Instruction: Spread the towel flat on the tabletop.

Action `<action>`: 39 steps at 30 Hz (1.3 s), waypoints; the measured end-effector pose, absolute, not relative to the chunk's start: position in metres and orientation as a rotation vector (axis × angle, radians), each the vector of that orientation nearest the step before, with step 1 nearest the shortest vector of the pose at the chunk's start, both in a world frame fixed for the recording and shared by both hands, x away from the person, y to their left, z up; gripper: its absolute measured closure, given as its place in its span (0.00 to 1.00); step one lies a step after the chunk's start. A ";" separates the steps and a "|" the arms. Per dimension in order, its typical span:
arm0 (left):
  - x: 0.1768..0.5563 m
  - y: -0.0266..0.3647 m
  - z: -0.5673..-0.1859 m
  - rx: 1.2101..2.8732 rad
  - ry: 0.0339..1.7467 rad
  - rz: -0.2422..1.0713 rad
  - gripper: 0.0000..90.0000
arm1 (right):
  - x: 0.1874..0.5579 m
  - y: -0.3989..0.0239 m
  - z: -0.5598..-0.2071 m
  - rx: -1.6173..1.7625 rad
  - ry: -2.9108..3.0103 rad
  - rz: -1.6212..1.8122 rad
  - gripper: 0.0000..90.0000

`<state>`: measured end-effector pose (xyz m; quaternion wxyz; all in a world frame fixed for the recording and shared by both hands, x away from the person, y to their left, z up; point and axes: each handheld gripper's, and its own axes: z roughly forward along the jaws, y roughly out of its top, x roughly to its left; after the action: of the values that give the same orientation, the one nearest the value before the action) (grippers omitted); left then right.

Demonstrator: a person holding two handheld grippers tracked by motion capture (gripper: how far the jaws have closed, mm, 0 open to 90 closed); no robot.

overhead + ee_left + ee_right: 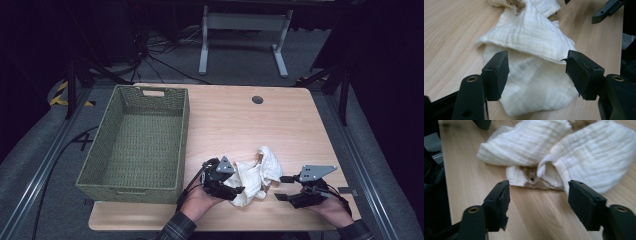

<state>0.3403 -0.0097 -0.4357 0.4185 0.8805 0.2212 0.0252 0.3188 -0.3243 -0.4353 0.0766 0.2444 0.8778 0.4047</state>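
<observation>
Left gripper (235,186): black body, grey three-cornered plate on top, black cable trailing from its near-left side. Right gripper (281,187): black, larger grey plate with small dark holes. Both sets of jaws matte black, square pads, edges frayed; brass-coloured eyelets at the jaw bases. Person's cuffs at the near edge: dark plaid, pale thin lines.

The cloth (257,175) lies on the tabletop (240,120) near its near edge, right of the basket (137,142), between both tools.
</observation>
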 end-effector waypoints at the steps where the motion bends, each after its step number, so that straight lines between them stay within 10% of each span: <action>1: 0.337 -0.011 -0.437 2.226 0.543 0.052 0.43 | 0.317 -0.319 -0.435 0.713 2.638 1.212 0.48; 21: 0.319 -0.032 -0.456 2.345 0.444 0.011 0.47 | 0.325 -0.283 -0.449 0.641 2.751 1.171 0.74; 33: 0.326 -0.031 -0.460 2.366 0.471 -0.020 0.96 | 0.327 -0.279 -0.456 0.596 2.769 1.115 0.95; 39: 0.325 -0.029 -0.452 2.344 0.469 -0.022 0.98 | 0.328 -0.283 -0.452 0.600 2.761 1.141 0.97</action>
<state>0.3253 -0.0293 -0.4524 0.3669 0.9121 0.1827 -0.0087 0.3280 -0.2834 -0.4522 0.0472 0.1968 0.9051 0.3740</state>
